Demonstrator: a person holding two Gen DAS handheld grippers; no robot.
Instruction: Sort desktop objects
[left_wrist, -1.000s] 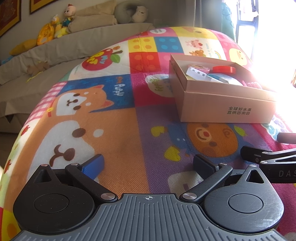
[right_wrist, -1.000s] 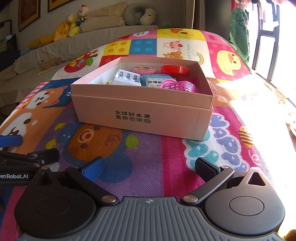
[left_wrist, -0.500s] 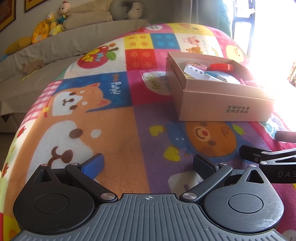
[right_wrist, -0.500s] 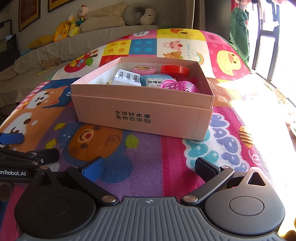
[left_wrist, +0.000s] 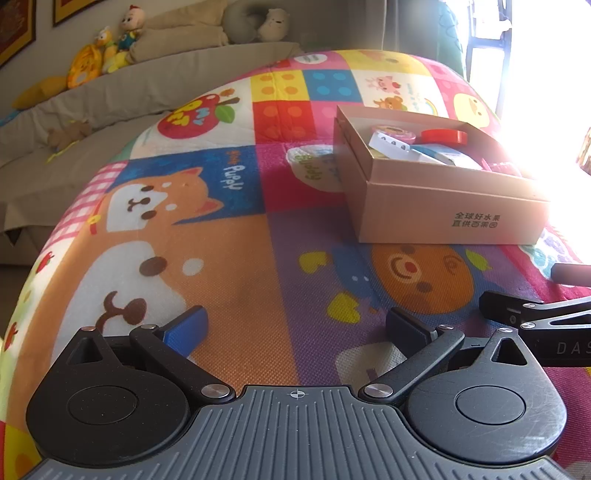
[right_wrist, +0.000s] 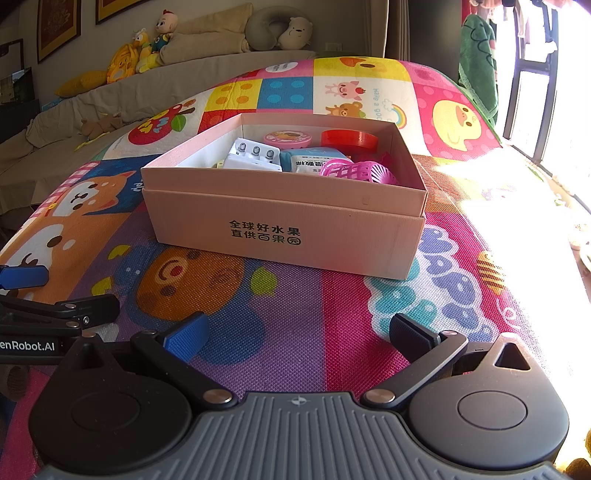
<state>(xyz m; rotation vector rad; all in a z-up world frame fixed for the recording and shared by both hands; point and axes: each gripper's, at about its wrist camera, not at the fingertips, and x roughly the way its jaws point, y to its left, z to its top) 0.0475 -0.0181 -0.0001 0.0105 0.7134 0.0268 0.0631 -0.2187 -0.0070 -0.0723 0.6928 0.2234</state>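
Observation:
A pink cardboard box (right_wrist: 288, 229) with printed characters on its front stands on the colourful cartoon mat (right_wrist: 288, 325); the left wrist view has the same box (left_wrist: 443, 218) at the right. Inside lie a white blister pack (right_wrist: 255, 157), a blue packet (right_wrist: 314, 160), a pink mesh ball (right_wrist: 354, 171), a red lid (right_wrist: 349, 140) and a pink round tin (right_wrist: 288, 137). My right gripper (right_wrist: 297, 334) is open and empty, low over the mat in front of the box. Left of the box, my left gripper (left_wrist: 295, 330) hangs open and empty over the mat.
A beige-covered sofa (right_wrist: 110, 99) with plush toys (right_wrist: 147, 51) and a neck pillow (right_wrist: 280, 31) runs along the back. Bright window glare washes out the right side. Each gripper's arm shows at the other view's edge (left_wrist: 535, 325) (right_wrist: 55, 314).
The left wrist view has tilted up slightly, so the box and mat sit lower in the frame. The right gripper and the box's contents have not moved.

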